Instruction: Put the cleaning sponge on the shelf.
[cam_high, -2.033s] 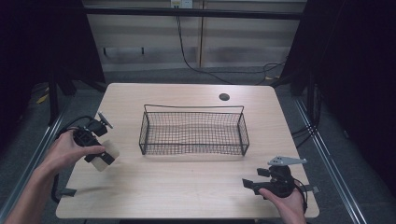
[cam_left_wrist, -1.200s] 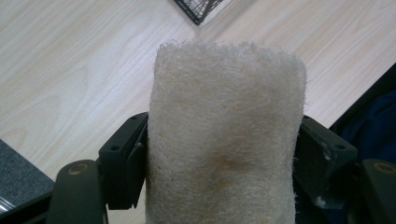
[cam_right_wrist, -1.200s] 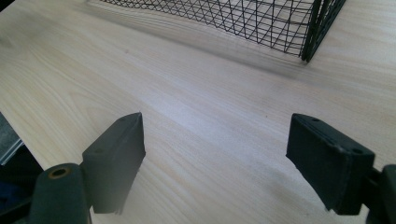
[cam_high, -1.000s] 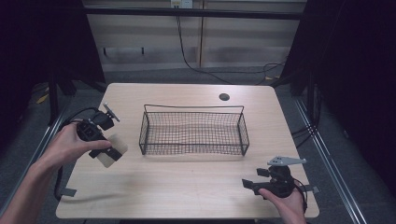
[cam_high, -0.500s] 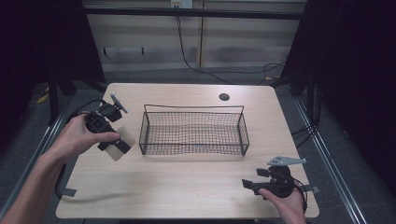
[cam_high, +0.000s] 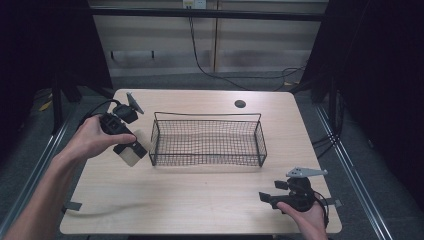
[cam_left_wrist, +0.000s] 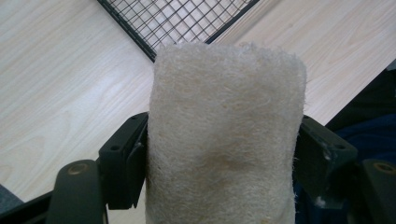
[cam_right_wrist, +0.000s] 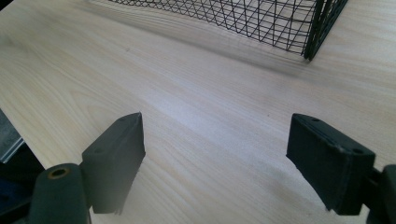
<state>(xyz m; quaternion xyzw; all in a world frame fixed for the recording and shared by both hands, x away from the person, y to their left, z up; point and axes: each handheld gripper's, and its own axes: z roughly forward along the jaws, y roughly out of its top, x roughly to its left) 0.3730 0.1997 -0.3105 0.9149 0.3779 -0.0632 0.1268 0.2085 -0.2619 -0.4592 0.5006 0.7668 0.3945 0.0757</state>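
While the light wooden table (cam_high: 200, 200) carries the black wire basket (cam_high: 207, 140) mid-table, left gripper (cam_high: 131, 150) clamps the beige fibrous sponge (cam_left_wrist: 224, 135) beside the basket's left end. Carry step; next: lift over rim, release. Right gripper (cam_high: 267, 197) idles wide open, near-right corner.

- One wire basket (cam_high: 207, 139), black mesh, sitting mid-table.
- One pale fibrous sponge (cam_left_wrist: 224, 135), and that's the single one I've got.
- Two grippers of mine: left gripper (cam_high: 131, 148) and right gripper (cam_high: 265, 197).
- Two hands, left hand (cam_high: 95, 137) and right hand (cam_high: 306, 219).
- One wooden table (cam_high: 210, 200), with one round hole (cam_high: 240, 104) near its far edge.
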